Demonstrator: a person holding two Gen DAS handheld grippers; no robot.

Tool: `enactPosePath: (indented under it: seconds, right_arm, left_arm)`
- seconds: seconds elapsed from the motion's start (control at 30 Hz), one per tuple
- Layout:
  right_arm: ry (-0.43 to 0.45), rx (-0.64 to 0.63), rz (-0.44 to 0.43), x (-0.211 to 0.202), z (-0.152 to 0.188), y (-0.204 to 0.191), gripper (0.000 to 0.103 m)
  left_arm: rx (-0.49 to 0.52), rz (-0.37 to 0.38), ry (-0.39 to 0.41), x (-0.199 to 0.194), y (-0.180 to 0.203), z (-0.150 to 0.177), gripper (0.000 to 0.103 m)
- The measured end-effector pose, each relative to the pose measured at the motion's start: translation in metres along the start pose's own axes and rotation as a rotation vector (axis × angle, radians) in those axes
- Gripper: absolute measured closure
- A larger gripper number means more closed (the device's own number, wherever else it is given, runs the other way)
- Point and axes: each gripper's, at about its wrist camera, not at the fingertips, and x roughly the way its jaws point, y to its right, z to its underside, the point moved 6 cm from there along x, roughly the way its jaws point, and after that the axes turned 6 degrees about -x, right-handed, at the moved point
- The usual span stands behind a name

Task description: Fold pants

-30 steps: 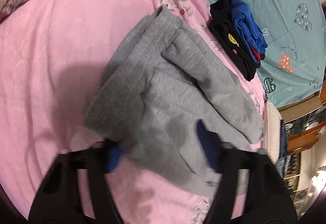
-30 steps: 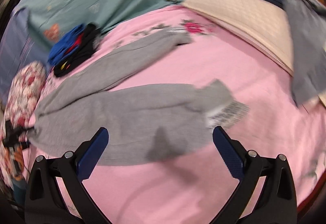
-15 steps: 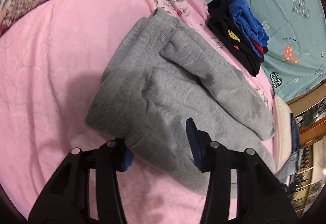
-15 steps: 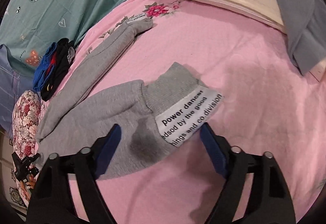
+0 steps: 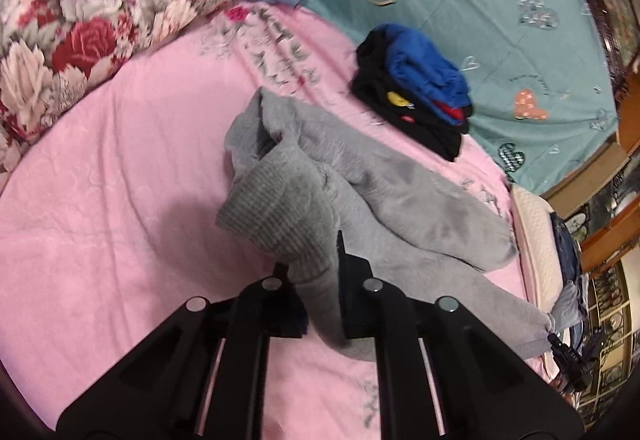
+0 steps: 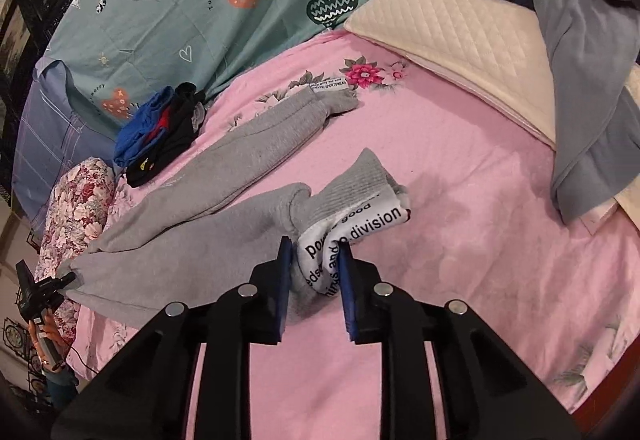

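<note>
Grey sweatpants (image 5: pixel 384 196) lie stretched across the pink bedspread (image 5: pixel 100 224). My left gripper (image 5: pixel 316 272) is shut on the ribbed waistband, which is bunched and lifted off the bed. In the right wrist view the pants (image 6: pixel 208 224) run away to the left with both legs spread apart. There my right gripper (image 6: pixel 314 264) is shut on the ribbed ankle cuff of the near leg, pinching its white printed label (image 6: pixel 352 232). The far leg's cuff (image 6: pixel 332 100) lies flat near the pink flower print.
A folded stack of black and blue clothes (image 5: pixel 416 100) sits beside the pants on a teal quilt (image 5: pixel 500 0). A floral pillow (image 5: pixel 100 12) lies at the back left. A cream quilted cushion (image 6: pixel 460 44) holds jeans and a grey-blue garment (image 6: pixel 588 112) at the right.
Both grippers went from open to shut: the left closed on the waistband and raised it, the right closed on the near leg's cuff and label, crumpling it.
</note>
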Motion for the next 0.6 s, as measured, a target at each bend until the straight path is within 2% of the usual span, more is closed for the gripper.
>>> enactPosePath:
  seconds: [0.1, 0.13, 0.17, 0.2, 0.27, 0.3, 0.33, 0.37, 0.4, 0.43, 0.47, 0.53, 0.6]
  right_arm:
    - [0.008, 0.042, -0.005, -0.017, 0.011, 0.011, 0.080]
    - [-0.020, 0.036, 0.009, -0.017, 0.017, 0.015, 0.080]
    - [-0.089, 0.001, 0.052, -0.012, 0.027, 0.018, 0.077]
    - [-0.147, -0.021, 0.132, -0.006, 0.036, 0.024, 0.062]
    - [-0.201, -0.030, 0.318, -0.001, 0.038, 0.041, 0.040]
    - [-0.188, -0.035, 0.340, -0.002, 0.032, 0.044, 0.040]
    - [-0.154, -0.033, 0.324, -0.003, 0.023, 0.044, 0.040]
    - [-0.113, -0.016, 0.287, -0.003, 0.010, 0.042, 0.040]
    - [-0.090, -0.001, 0.247, 0.001, -0.001, 0.038, 0.039]
    - [-0.080, 0.004, 0.199, 0.008, -0.012, 0.034, 0.039]
    - [-0.077, -0.008, 0.139, 0.021, -0.027, 0.024, 0.035]
    - [-0.085, -0.038, 0.077, 0.053, -0.049, 0.008, 0.031]
    - [-0.115, -0.030, 0.046, 0.098, -0.070, -0.002, 0.031]
  left_arm:
    - [0.012, 0.025, 0.012, -0.022, 0.003, 0.009, 0.094]
    - [0.013, 0.030, 0.007, -0.026, 0.000, 0.012, 0.094]
    - [0.023, 0.023, 0.000, -0.028, -0.003, 0.015, 0.093]
    - [0.030, 0.004, -0.009, -0.025, -0.007, 0.019, 0.093]
    - [0.051, -0.086, -0.095, -0.008, -0.027, 0.034, 0.081]
    - [0.057, -0.121, -0.129, -0.001, -0.035, 0.040, 0.075]
    - [0.059, -0.160, -0.165, 0.005, -0.045, 0.049, 0.065]
    - [0.057, -0.182, -0.181, 0.007, -0.053, 0.054, 0.062]
    - [0.059, -0.213, -0.173, 0.006, -0.060, 0.056, 0.053]
    - [0.069, -0.251, -0.147, 0.002, -0.067, 0.055, 0.041]
    - [0.073, -0.265, -0.121, -0.005, -0.070, 0.052, 0.033]
    - [0.068, -0.272, -0.063, -0.019, -0.071, 0.042, 0.029]
    - [0.068, -0.288, -0.001, -0.030, -0.069, 0.027, 0.018]
